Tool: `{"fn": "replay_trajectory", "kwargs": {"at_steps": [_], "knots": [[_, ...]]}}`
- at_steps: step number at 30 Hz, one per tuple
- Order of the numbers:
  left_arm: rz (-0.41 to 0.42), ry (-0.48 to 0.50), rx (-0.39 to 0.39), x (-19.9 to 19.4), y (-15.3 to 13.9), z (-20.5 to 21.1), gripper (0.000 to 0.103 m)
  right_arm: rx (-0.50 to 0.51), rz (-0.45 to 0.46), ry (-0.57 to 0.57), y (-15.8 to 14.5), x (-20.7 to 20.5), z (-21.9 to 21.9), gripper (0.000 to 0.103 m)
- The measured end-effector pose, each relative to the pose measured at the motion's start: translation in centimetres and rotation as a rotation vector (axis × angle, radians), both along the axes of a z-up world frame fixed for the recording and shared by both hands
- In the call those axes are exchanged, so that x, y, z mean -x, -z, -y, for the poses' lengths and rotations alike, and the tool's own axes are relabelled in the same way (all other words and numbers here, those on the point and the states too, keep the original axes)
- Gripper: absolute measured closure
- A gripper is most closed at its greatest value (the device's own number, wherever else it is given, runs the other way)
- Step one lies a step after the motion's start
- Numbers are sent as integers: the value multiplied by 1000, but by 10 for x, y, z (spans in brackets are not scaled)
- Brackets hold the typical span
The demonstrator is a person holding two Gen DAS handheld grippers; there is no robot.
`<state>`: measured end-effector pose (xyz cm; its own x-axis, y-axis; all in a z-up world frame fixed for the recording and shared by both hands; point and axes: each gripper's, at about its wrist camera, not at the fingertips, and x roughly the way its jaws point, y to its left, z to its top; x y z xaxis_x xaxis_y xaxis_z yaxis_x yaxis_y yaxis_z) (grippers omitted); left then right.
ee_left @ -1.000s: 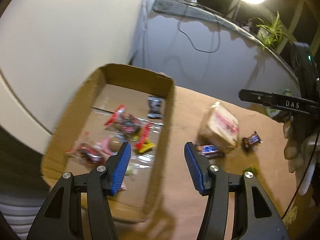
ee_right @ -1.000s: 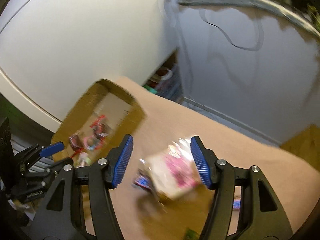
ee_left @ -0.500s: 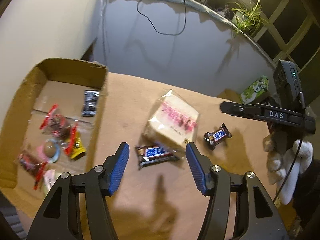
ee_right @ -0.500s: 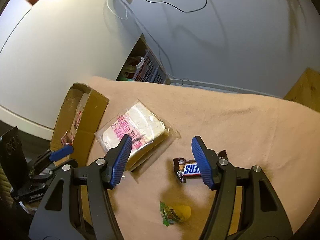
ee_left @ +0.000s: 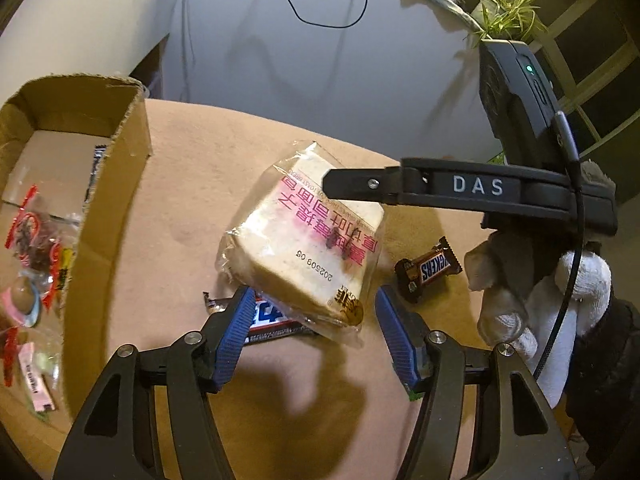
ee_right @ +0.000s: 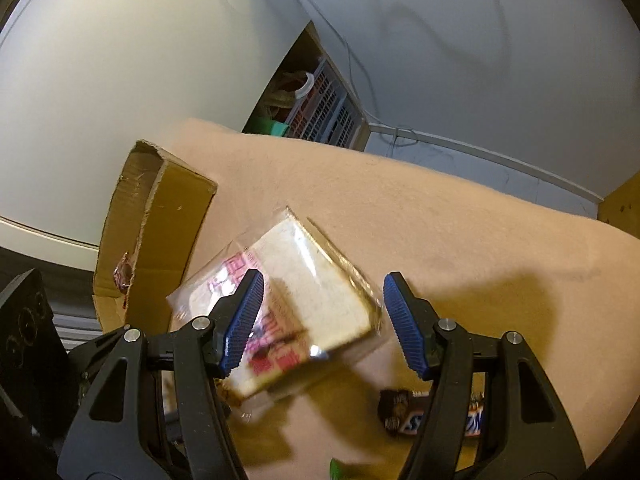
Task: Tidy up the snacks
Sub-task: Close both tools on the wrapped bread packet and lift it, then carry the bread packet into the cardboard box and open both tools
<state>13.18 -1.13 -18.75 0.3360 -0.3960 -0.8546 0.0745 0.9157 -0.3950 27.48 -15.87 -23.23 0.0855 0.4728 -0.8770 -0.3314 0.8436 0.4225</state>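
A: Why are your left gripper (ee_left: 314, 334) fingers opening wide?
B: To straddle the bread packet (ee_left: 308, 240) lying on the bench (ee_left: 180, 200) beside the box (ee_left: 116, 184); your right gripper (ee_right: 322, 320) hovers wide, empty.

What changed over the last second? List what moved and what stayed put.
Both grippers swung away from the cardboard box toward the bagged bread. The left gripper, jaws opening, now straddles the bread's near corner and a Snickers bar; the right gripper dropped over the bread, open. Nothing is gripped. Bread, bars and box kept their places.
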Motion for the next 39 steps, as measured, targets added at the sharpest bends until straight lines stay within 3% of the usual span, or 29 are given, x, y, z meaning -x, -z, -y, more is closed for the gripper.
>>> {"fn": "replay_trajectory", "kwargs": {"at_steps": [3,7,12,19,31,39], "knots": [[-6,-8,1,-3,2,-1,41,-9,-19,-2,4,-4,0,37],[-8,-7,-2,-6,7,0,41,-7,-31,-41,7,-5,-6,28],[10,-5,-13,-7,8,-1,41,-27,-38,-45,9,-5,-10,27],[37,-5,-19,-2,2,-7,41,-52,-52,-41,3,5,-6,39],[135,-7,-31,18,-37,-15,41,-89,-1,-28,-35,25,-5,39],[192,-59,-25,38,-63,-41,41,-87,53,-76,-68,40,-33,39]]}}
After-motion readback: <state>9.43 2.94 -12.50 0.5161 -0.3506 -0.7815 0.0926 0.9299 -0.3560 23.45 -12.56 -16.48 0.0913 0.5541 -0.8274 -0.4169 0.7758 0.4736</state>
